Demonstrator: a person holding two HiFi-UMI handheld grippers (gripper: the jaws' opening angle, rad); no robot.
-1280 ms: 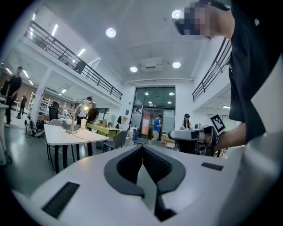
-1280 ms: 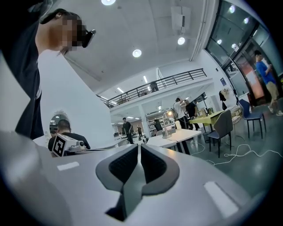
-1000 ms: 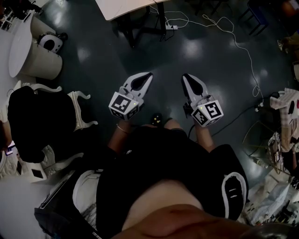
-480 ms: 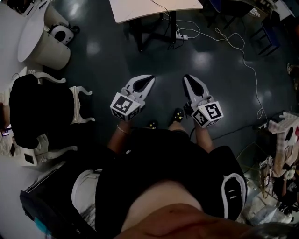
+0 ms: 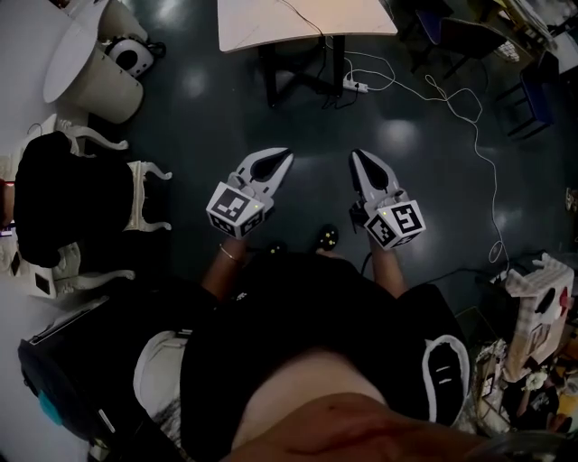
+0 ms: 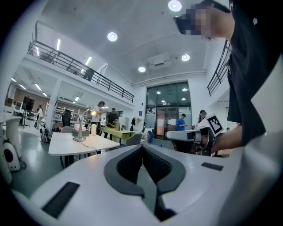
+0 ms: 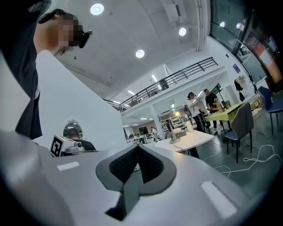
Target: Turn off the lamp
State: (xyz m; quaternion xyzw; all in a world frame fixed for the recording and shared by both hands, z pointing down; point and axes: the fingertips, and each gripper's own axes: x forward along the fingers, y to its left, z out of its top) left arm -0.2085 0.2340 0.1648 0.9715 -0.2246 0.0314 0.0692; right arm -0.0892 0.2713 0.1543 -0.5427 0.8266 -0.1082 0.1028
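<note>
At twelve o'clock in the head view, beyond both claws, a white table (image 5: pixel 271 27) stands on the dark floor (image 5: pixel 199 117). The lamp does not show in that view, only the near part of the tabletop. The left claw (image 5: pixel 282 155) and the right claw (image 5: pixel 358 155) are held side by side and level above the floor, well apart from the table, tips pointing toward twelve o'clock. In the left gripper view the left claw (image 6: pixel 142 148) is clenched, its ribbed pads meeting at the tip with nothing between them. The lamp (image 6: pixel 80 132) stands far off at about ten o'clock of that tip, a slim stem on a round base on the table (image 6: pixel 66 143), with a glow at its head. In the right gripper view the right claw (image 7: pixel 138 145) is likewise clenched and empty (pads pressed together along their length). There the lamp (image 7: pixel 173 132) is at about two o'clock, on the table (image 7: pixel 190 139). Back in the head view, a power strip (image 5: pixel 355 87) lies on the floor just below the table, and a white cable (image 5: pixel 470 135) trails from it toward three o'clock. An armchair (image 5: pixel 135 194) draped in black cloth stands at nine o'clock of the left claw.
</note>
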